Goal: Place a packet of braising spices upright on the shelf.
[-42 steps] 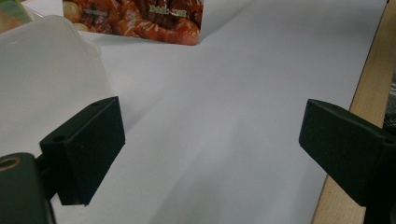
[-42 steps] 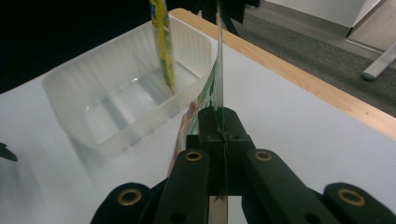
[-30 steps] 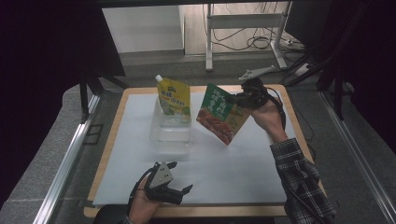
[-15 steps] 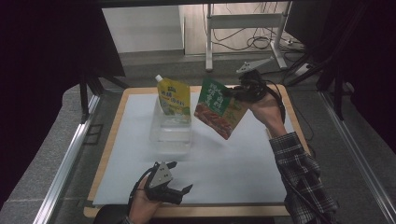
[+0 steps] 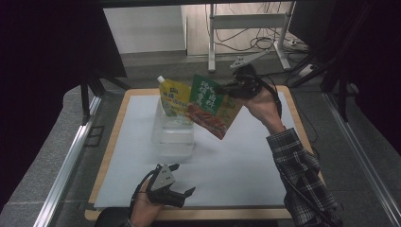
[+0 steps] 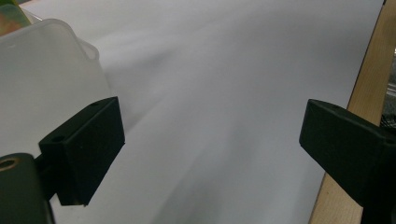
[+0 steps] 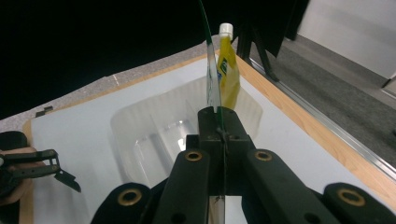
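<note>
A green food pouch (image 5: 210, 106) with a red picture hangs tilted in the air above the clear plastic tub (image 5: 174, 135), with my right gripper (image 5: 231, 88) shut on its upper right edge. In the right gripper view the pouch (image 7: 212, 79) runs edge-on up from the closed jaws. A yellow spouted pouch (image 5: 174, 98) with a white cap stands upright in the tub at its far side, just left of the green pouch. My left gripper (image 5: 182, 180) rests open near the table's front edge with nothing between its jaws; the left gripper view has the tub's corner (image 6: 46, 70) at its left.
A white sheet (image 5: 246, 156) covers a wooden-edged board (image 5: 113, 137) on the table. Metal rails run along both sides. A stand's legs and cables lie on the floor beyond the far edge.
My right gripper has lifted the green pouch higher and carried it left, so it now overlaps the yellow pouch above the tub. The left gripper has stayed in place.
</note>
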Action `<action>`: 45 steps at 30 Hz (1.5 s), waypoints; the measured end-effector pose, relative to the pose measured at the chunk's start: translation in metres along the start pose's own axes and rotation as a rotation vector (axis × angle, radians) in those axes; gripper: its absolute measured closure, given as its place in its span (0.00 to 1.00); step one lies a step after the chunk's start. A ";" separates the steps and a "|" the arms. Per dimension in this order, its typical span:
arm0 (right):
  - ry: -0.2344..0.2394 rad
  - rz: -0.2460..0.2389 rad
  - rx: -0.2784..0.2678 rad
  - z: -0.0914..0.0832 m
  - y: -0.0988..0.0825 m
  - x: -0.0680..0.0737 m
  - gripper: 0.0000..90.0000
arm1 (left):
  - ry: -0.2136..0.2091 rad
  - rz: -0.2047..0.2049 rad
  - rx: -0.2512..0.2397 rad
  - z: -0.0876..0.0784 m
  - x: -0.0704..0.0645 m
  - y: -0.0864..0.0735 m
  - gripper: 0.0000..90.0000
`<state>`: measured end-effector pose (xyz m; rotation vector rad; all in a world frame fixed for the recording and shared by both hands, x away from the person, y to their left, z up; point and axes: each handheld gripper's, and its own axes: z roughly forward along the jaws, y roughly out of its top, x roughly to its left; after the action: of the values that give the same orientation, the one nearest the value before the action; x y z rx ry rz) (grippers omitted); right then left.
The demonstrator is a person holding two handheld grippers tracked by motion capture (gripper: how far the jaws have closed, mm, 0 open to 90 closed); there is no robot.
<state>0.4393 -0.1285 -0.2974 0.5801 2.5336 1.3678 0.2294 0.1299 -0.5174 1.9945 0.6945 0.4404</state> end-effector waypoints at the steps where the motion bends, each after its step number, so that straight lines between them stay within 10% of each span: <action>1: 0.003 0.003 -0.001 0.002 0.001 0.000 0.99 | 0.000 -0.001 -0.002 0.000 0.000 0.000 0.07; 45: 0.088 -0.048 0.004 0.094 0.056 0.016 0.99 | -0.002 0.012 -0.012 -0.002 0.001 0.001 0.07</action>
<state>0.4719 -0.0231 -0.3018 0.4664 2.6016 1.4017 0.2286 0.1316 -0.5154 1.9885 0.6779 0.4483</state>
